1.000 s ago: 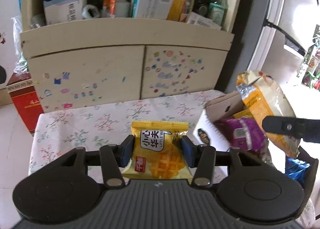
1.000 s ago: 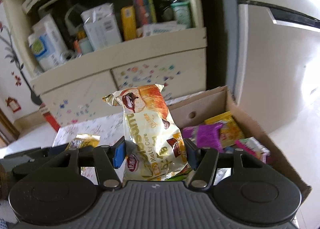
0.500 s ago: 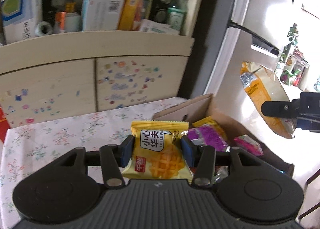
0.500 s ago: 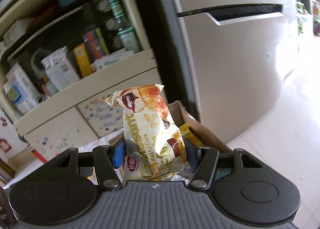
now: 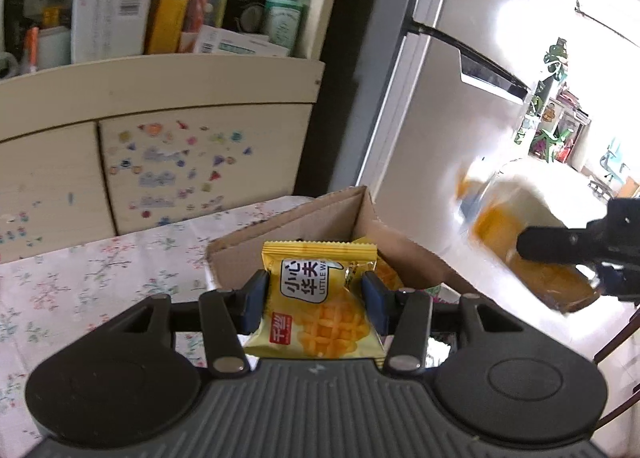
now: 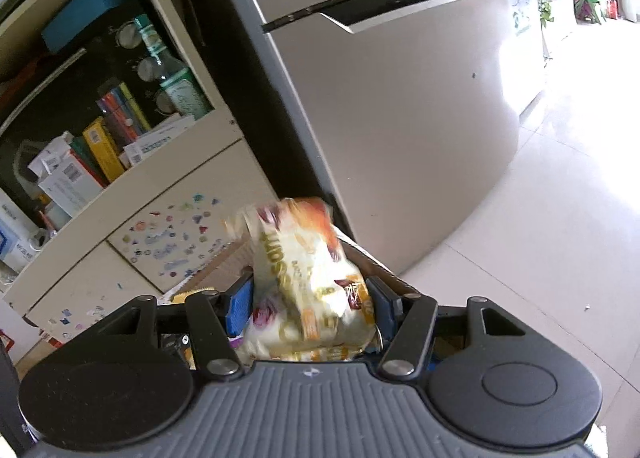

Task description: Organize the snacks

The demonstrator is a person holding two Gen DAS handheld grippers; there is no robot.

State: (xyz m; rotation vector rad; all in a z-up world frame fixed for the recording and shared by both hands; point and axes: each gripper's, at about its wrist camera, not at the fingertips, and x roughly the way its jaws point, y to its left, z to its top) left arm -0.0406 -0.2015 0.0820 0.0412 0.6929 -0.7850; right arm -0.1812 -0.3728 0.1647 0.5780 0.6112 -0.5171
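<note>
Both tongs swung right; box rim (image 5: 292, 213) below yellow packet (image 5: 316, 306)

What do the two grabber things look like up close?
Both look alike. The left gripper and right gripper have dark grey ribbed bodies, round black discs at each side, black link arms with silver rivets, and blue pads inside the fingers. No cables or sleeves show.

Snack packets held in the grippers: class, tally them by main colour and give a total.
Yellow waffle snack packet, in the left gripper: 1
Cream-and-gold croissant packet, in the right gripper: 1
Total: 2
</note>
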